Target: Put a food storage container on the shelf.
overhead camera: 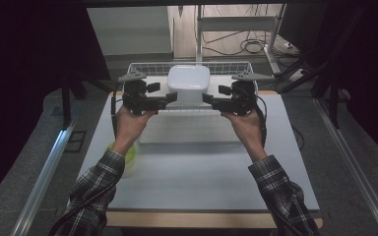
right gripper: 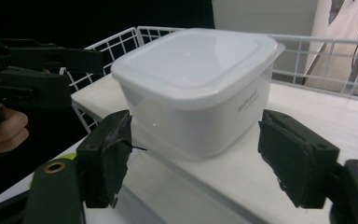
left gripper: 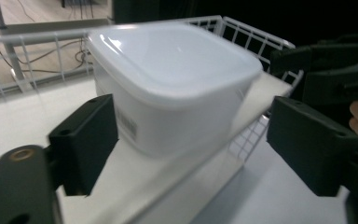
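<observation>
At the far left of the high view we see only darkness, so what stands beyond the table's edge we cannot make out. On the table (overhead camera: 197, 182), just beside the left forearm, one yellow-green thing (overhead camera: 129, 153) is half hidden by the checked sleeve and we cannot tell what it is. Moving to the right, the left gripper (overhead camera: 171, 99) is held in the left hand (overhead camera: 128, 123); its jaws stand apart, one on each side of the container's near corner in the left gripper view, and no pad presses on the wall, although the left pad is very close to it. The one white container (overhead camera: 188, 83) with its lid on stands upright on a white board (overhead camera: 216, 86) inside one white wire basket (overhead camera: 147, 69) at the far middle of the table; its lower part is covered in the high view by the two grippers. A small printed label (left gripper: 128, 125) on its side is blurred and not readable. Under the basket we see one white flat tray or box (overhead camera: 187, 133), partly hidden by the hands. Further right, the right gripper (overhead camera: 207, 100) in the right hand (overhead camera: 246, 125) also has its jaws apart, with clear gaps to the container in the right gripper view. Both grippers are cut off at the picture's bottom in their own views. We count two grippers, two hands, one container, one basket.
</observation>
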Tool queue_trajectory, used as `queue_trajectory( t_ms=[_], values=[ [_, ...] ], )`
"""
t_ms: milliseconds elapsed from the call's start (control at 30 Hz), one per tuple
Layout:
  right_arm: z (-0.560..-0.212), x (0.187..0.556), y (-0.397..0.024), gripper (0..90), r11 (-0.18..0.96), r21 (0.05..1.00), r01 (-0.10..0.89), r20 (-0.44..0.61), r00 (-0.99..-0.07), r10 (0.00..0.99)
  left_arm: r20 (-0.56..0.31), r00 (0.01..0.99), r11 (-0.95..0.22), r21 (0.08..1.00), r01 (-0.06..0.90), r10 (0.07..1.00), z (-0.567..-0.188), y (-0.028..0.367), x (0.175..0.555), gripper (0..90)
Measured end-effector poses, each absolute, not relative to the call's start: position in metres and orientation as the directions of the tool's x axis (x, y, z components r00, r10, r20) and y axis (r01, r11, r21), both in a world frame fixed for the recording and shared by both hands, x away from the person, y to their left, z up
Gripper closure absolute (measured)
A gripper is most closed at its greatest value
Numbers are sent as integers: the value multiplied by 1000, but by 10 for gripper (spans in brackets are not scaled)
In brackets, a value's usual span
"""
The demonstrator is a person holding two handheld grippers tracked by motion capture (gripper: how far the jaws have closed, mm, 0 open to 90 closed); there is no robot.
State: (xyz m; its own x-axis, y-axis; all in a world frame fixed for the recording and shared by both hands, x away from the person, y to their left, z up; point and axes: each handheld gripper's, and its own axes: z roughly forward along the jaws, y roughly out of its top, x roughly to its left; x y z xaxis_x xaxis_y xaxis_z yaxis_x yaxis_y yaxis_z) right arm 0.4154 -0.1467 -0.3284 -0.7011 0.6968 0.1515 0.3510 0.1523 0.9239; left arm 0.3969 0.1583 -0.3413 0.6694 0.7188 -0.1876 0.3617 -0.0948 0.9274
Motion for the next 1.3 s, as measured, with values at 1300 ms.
queue_trajectory(
  t_ms=[1300],
  values=[
    [-411, 332, -171, 2, 293, 898, 328, 93, -793, 602, -16, 730, -274, 921, 276, 683, -433, 165, 290, 60]
  ],
)
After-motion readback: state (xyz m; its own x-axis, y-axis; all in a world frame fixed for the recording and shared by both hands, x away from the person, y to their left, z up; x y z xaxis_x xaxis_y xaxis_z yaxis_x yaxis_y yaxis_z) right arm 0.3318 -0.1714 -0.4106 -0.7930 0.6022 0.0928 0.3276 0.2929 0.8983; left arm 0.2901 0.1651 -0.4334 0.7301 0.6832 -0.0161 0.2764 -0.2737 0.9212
